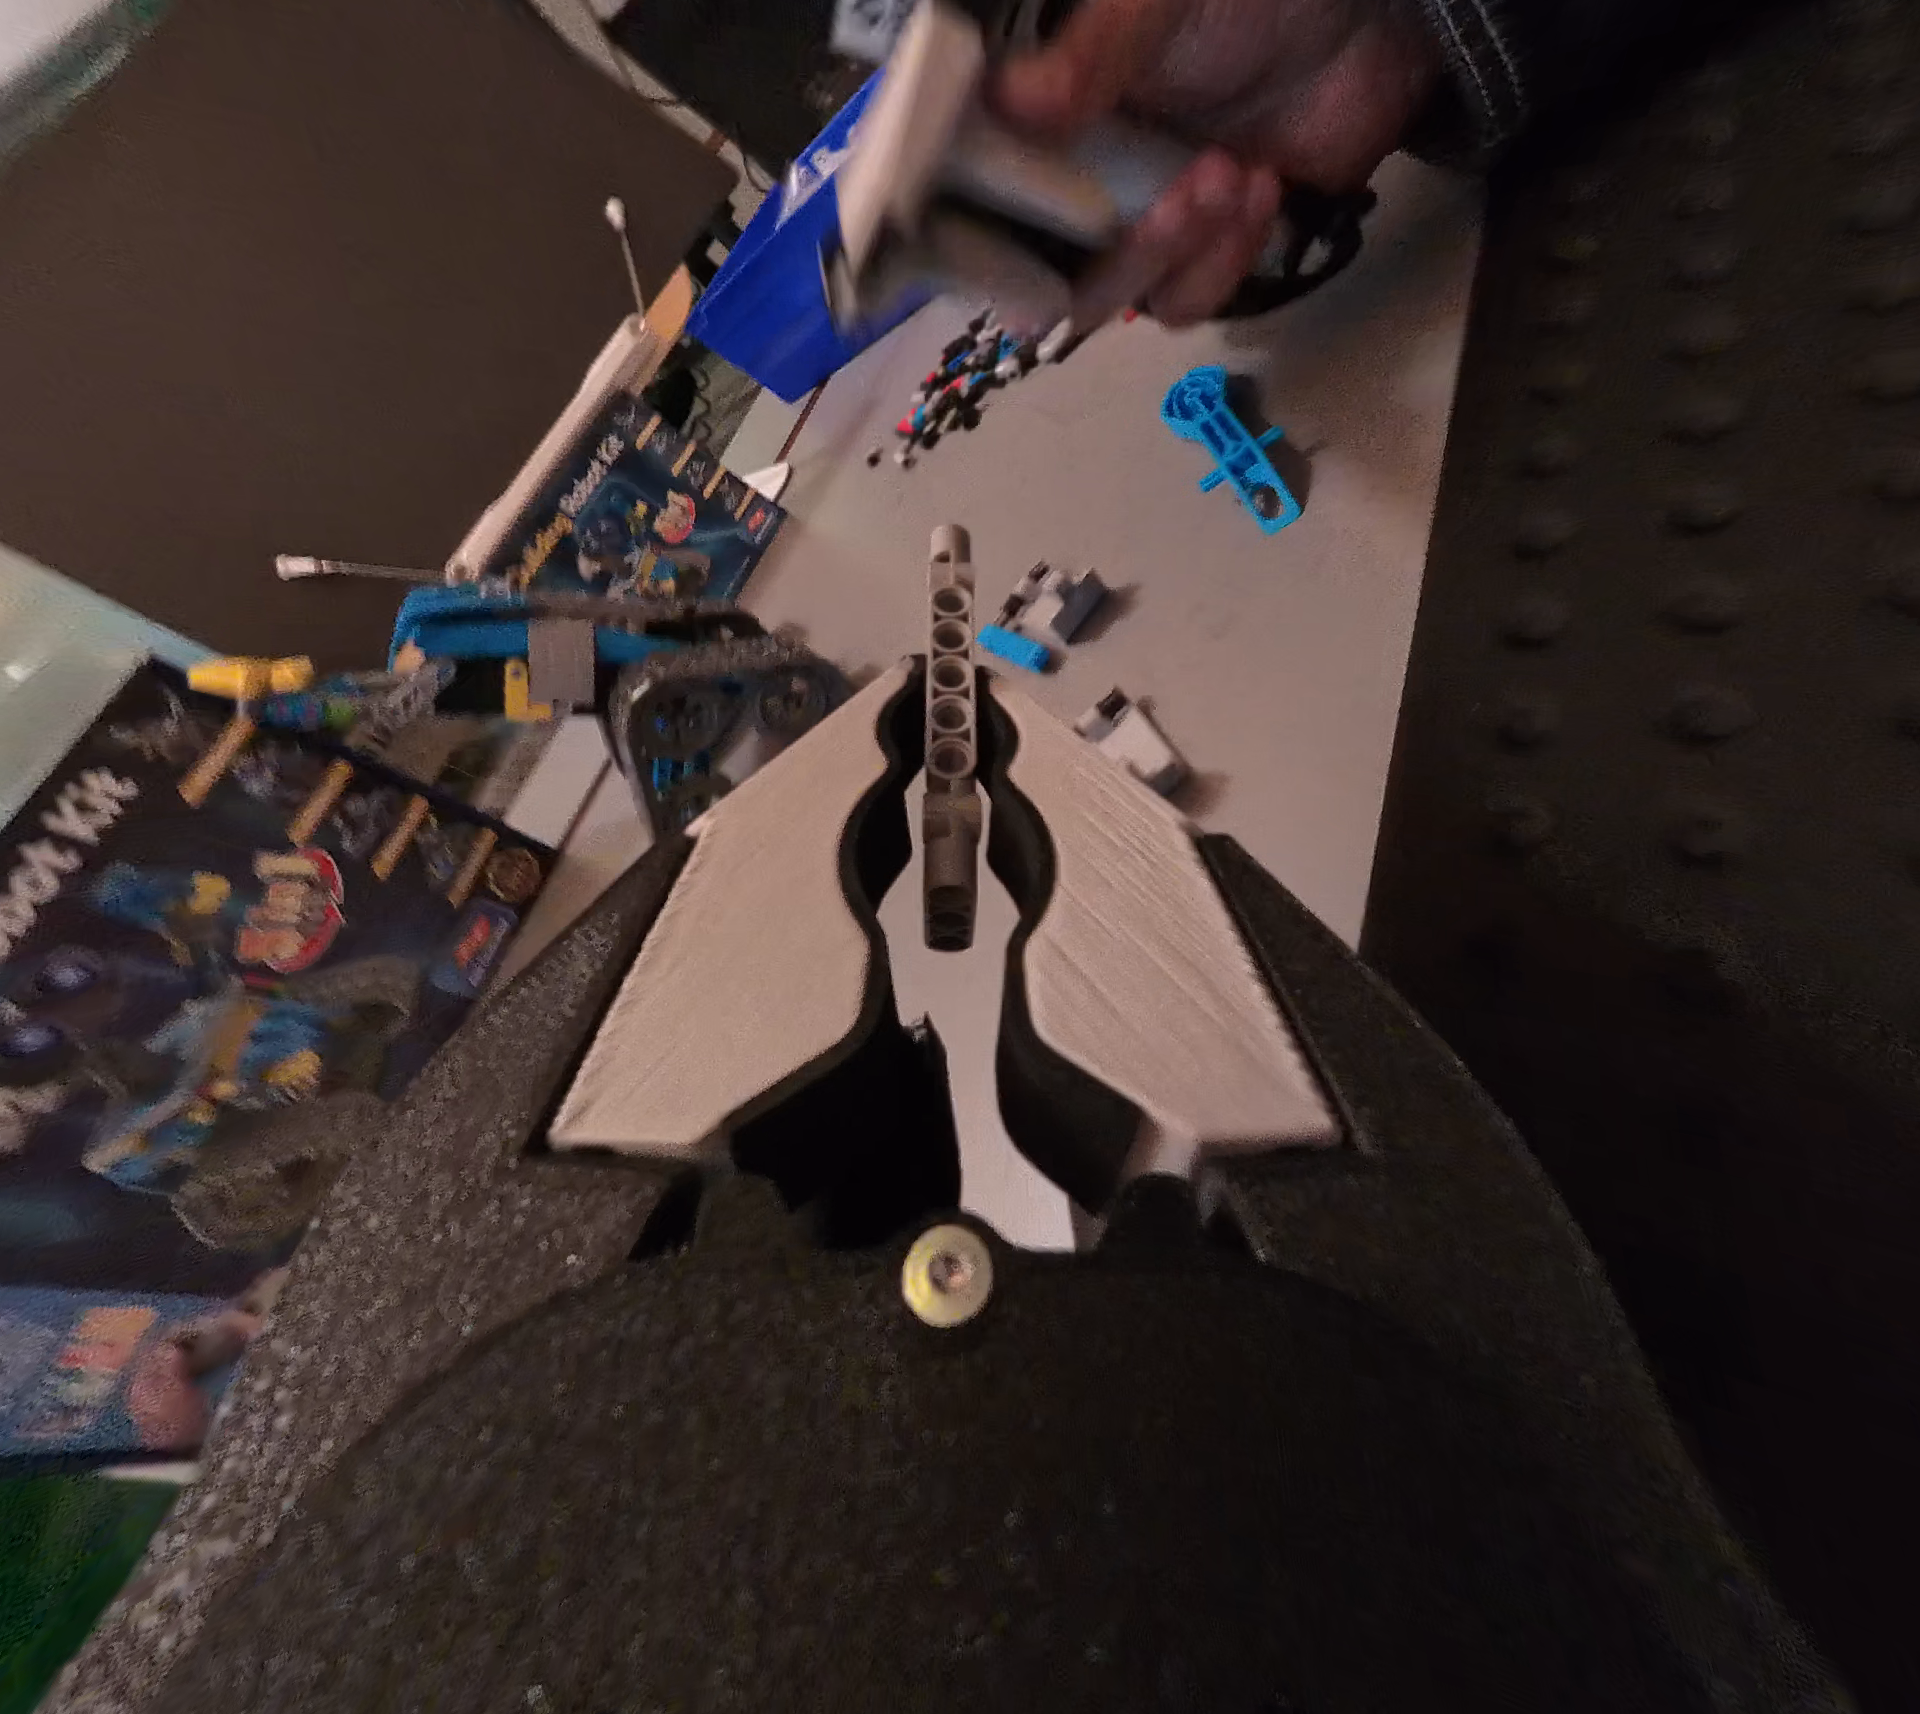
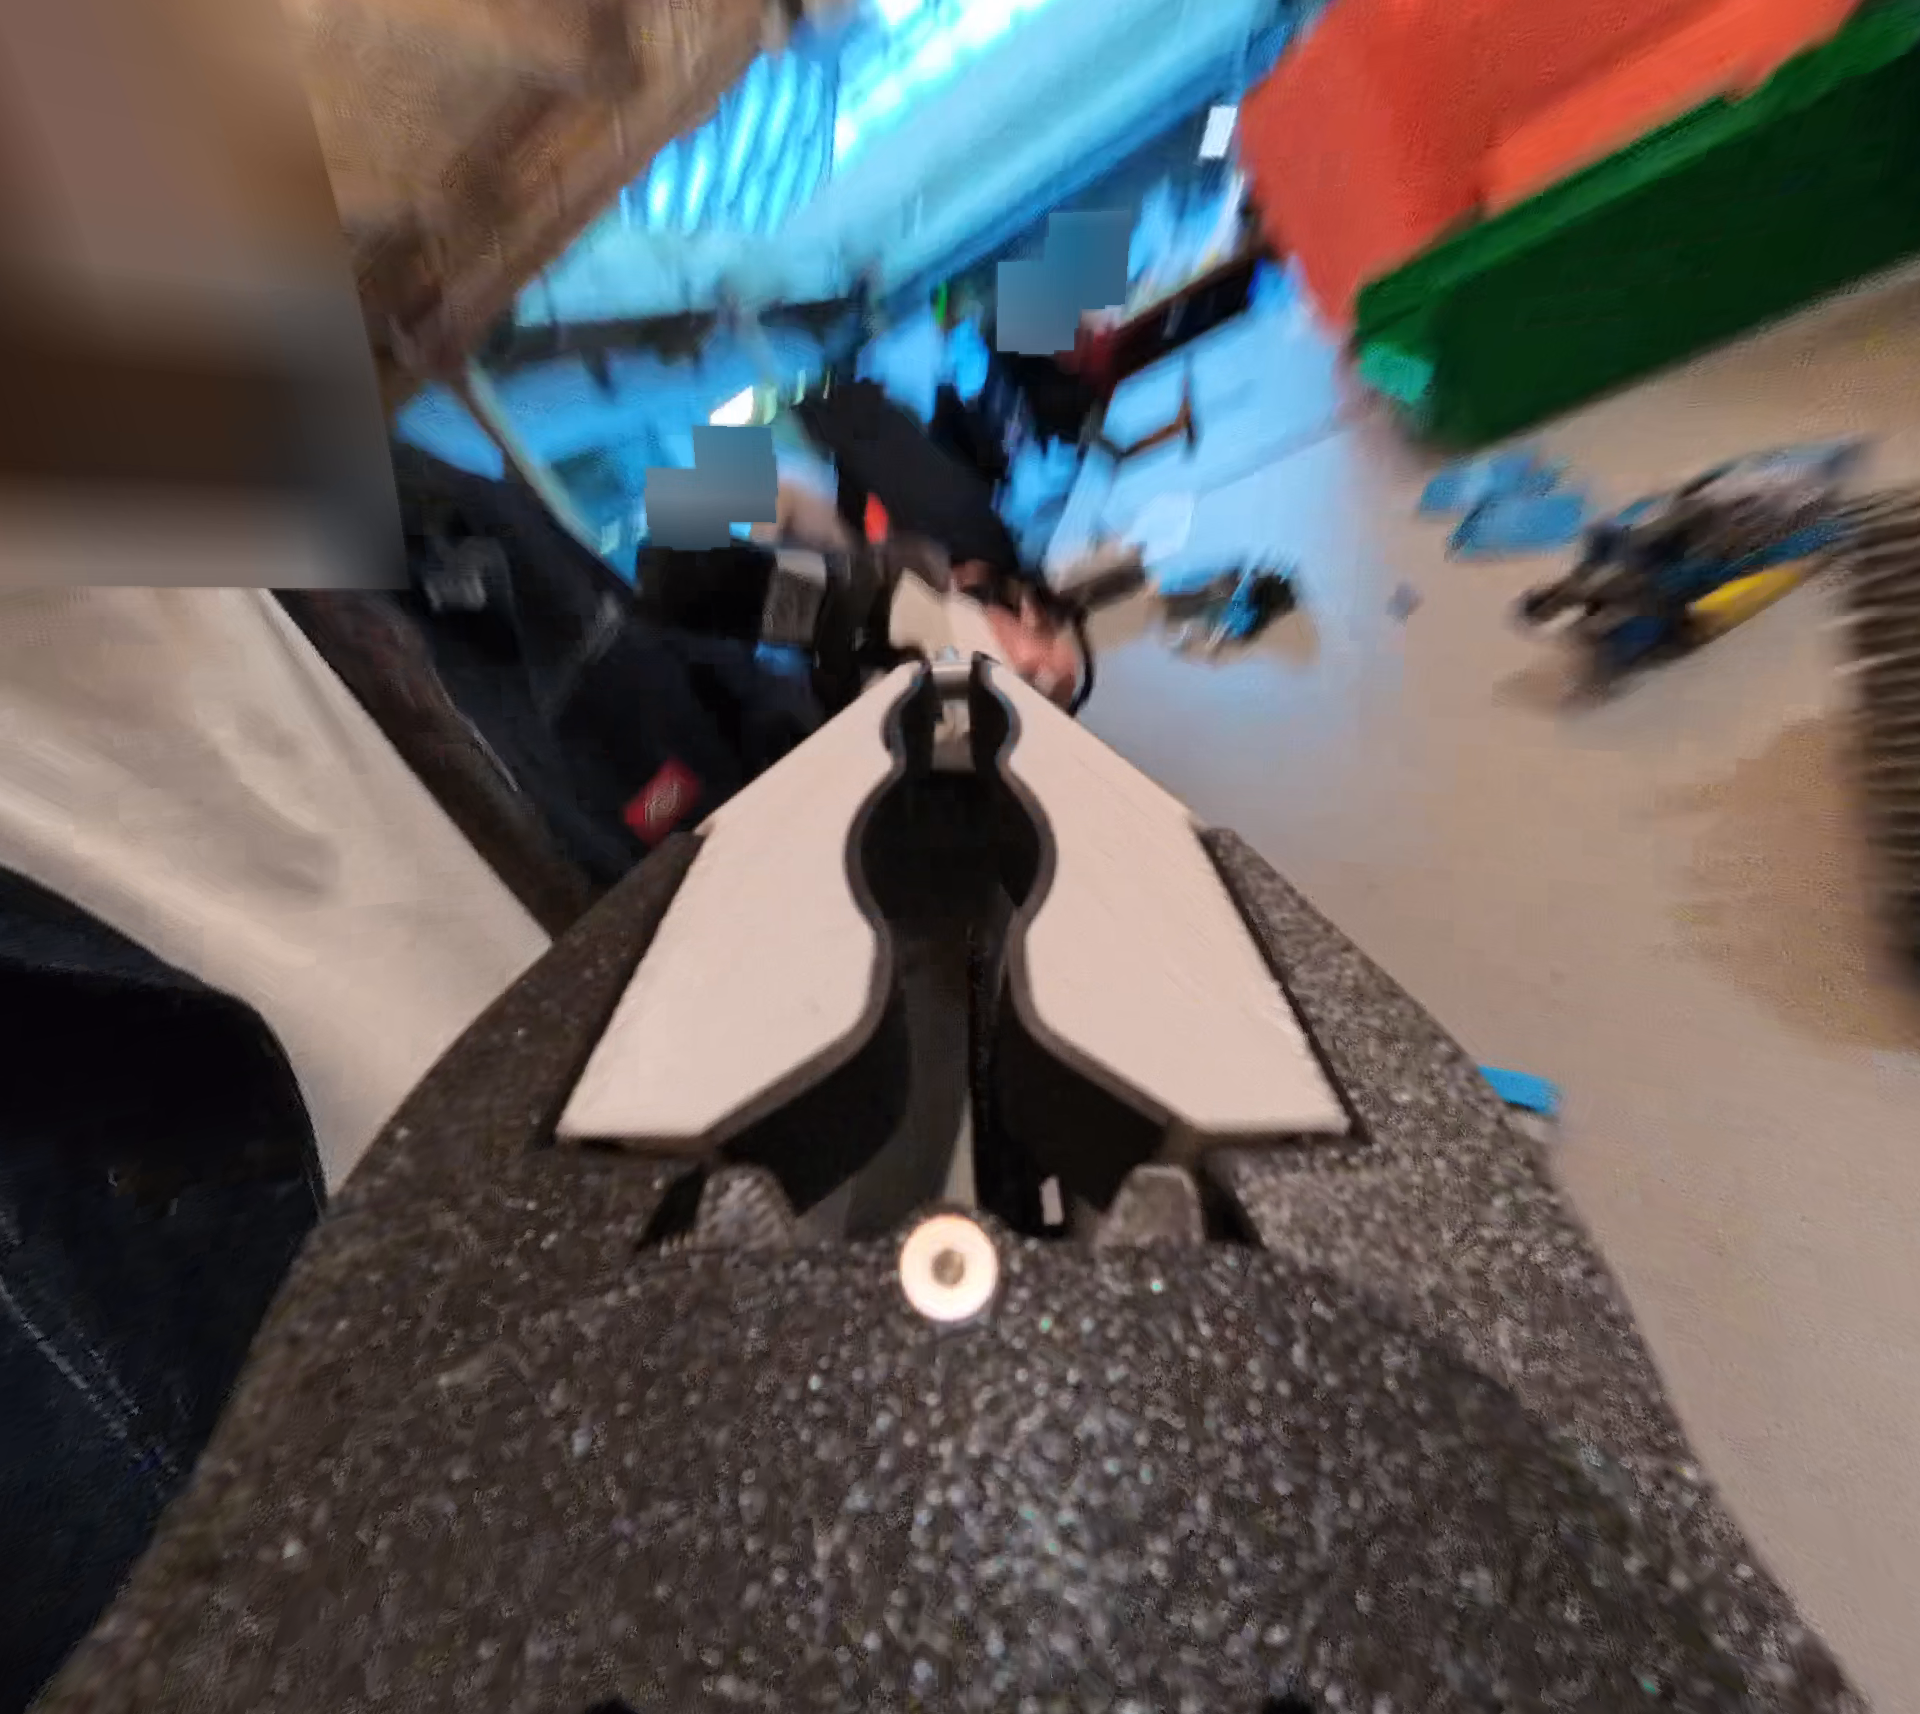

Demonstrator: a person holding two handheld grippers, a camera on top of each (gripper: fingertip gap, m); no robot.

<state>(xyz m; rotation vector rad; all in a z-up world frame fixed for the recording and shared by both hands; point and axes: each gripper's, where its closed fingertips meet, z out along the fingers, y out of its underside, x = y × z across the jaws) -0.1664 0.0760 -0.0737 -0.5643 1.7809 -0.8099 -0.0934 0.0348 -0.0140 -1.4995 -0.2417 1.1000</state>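
My left gripper [image 1: 951, 677] is shut on a grey holed building beam [image 1: 949, 615]. The beam stands out past the fingertips, above a grey table [image 1: 1299, 625]. My right gripper [image 2: 951, 677] is shut on a small light grey piece [image 2: 951, 714] pinched at its tips. The right wrist view is motion-blurred, so I cannot tell the piece's shape. In the left wrist view the right gripper [image 1: 935, 137] shows blurred at the top, held by a hand [image 1: 1226, 54] above a pile of small parts [image 1: 966, 381].
On the table lie a blue part [image 1: 1231, 449], small grey and blue pieces [image 1: 1049, 615] and a grey piece [image 1: 1138, 734]. A blue tracked model [image 1: 644, 677] stands at the left beside kit boxes [image 1: 208, 937]. A blue box [image 1: 790, 282] stands behind. The model also shows in the right wrist view [image 2: 1683, 584]. My right fingertips sit around 10 cm from my left ones.
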